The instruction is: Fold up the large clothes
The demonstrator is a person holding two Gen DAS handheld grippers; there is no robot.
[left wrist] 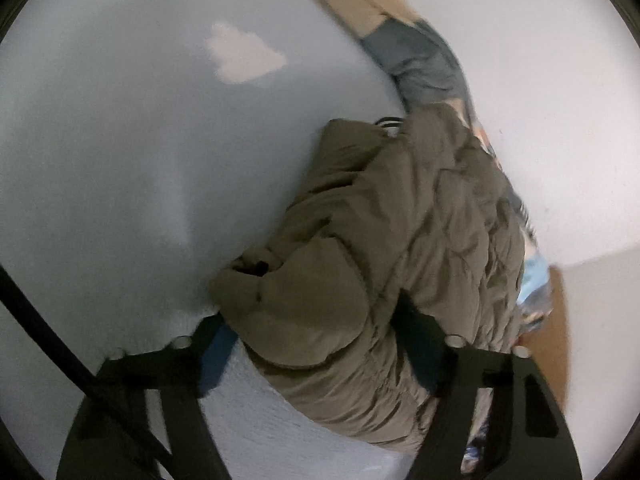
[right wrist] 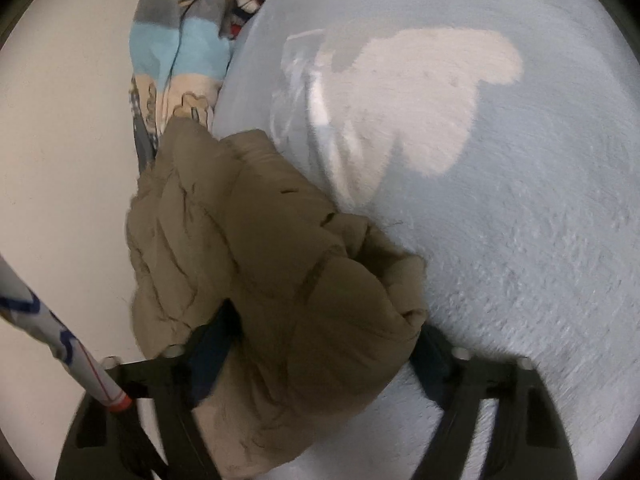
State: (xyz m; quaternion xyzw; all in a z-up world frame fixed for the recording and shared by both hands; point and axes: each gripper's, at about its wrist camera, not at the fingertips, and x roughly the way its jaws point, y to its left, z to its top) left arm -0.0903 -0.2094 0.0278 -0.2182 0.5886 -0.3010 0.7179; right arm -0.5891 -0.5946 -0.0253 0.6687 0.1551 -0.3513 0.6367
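Olive puffer jacket bunched on pale-blue fleece bed cover, by the wall. Left claw and right claw each clamp a thick fold, probably to keep the bundle together.

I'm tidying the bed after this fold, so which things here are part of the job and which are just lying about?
Part of the job:
puffy olive jacket
left claw
right claw
pale blue bed cover, the work surface

Lying about:
striped bear-print blanket by the wall
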